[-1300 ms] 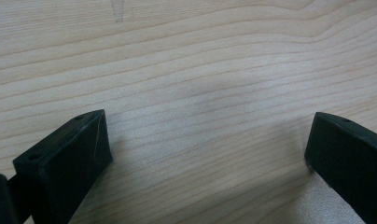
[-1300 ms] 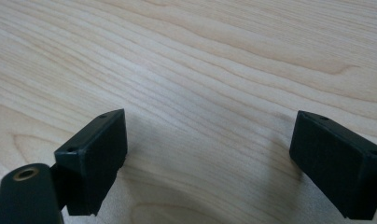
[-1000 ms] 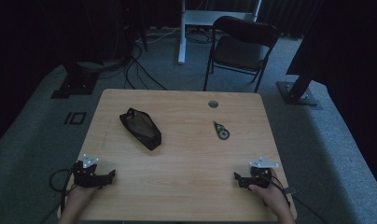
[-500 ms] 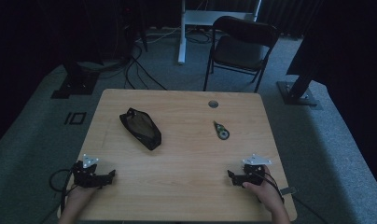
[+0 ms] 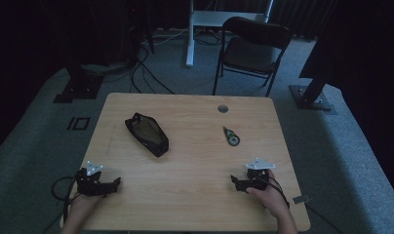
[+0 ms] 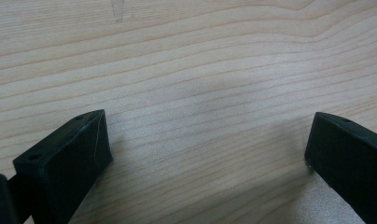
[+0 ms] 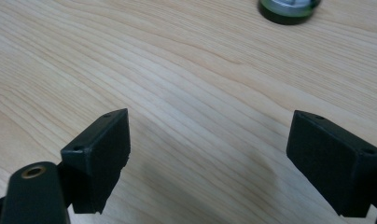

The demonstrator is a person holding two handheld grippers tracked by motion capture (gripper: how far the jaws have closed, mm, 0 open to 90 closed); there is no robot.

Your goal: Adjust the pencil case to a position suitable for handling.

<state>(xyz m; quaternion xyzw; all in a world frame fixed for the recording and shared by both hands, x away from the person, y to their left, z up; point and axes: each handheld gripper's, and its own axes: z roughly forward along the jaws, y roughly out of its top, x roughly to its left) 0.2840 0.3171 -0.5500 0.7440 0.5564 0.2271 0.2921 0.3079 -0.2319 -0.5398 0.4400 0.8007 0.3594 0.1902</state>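
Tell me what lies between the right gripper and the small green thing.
Nothing: bare wooden table between the right gripper and the small green thing, as the high view and right gripper view show.

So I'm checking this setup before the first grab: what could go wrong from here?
The small green tape dispenser lies flat on smooth wood, so the open right tongs could nudge it away instead of pinching it. It also sits fairly near the cable hole and might slide toward it. The black pouch looks soft, so the open left tongs might catch just a fold.
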